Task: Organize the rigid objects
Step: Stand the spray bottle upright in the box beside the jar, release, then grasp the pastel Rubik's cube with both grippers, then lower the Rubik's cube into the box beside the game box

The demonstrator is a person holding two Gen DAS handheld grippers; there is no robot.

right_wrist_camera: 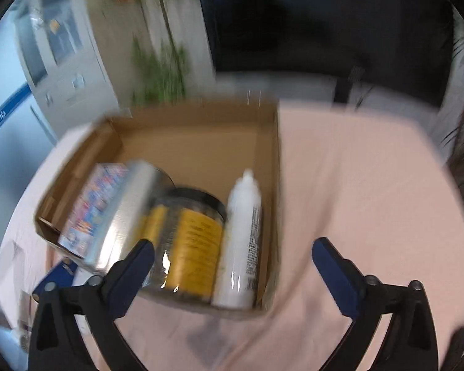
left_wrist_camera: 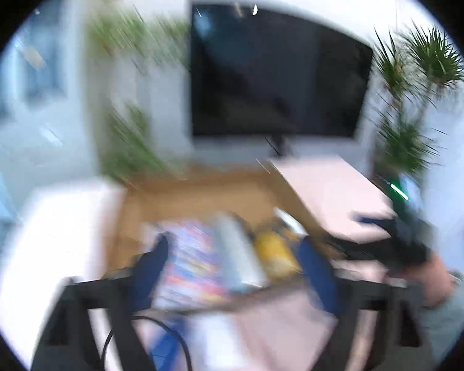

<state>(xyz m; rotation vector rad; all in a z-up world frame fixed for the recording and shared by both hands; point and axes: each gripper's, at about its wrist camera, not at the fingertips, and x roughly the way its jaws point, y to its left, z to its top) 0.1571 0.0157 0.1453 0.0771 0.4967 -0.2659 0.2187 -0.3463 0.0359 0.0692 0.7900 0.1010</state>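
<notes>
An open cardboard box [right_wrist_camera: 201, 130] stands on a pink-covered table. Side by side inside it lie a colourful printed carton [right_wrist_camera: 92, 204], a silver can [right_wrist_camera: 130, 213], a jar with a yellow label and black lid [right_wrist_camera: 191, 241] and a white bottle [right_wrist_camera: 241, 247]. My right gripper [right_wrist_camera: 233, 245] hovers open above the box's near edge, with nothing between its fingers. The left wrist view is heavily blurred. In it my left gripper [left_wrist_camera: 234, 242] is also open and empty, in front of the same carton [left_wrist_camera: 191, 262], can [left_wrist_camera: 238, 253] and jar [left_wrist_camera: 275, 253].
The pink tablecloth [right_wrist_camera: 355, 185] stretches to the right of the box. Behind the table hangs a large dark screen [left_wrist_camera: 278, 74], with potted plants [left_wrist_camera: 417, 61] on both sides. A grey cabinet [right_wrist_camera: 62, 46] stands at the far left. A person's hand [left_wrist_camera: 439, 281] shows at the right.
</notes>
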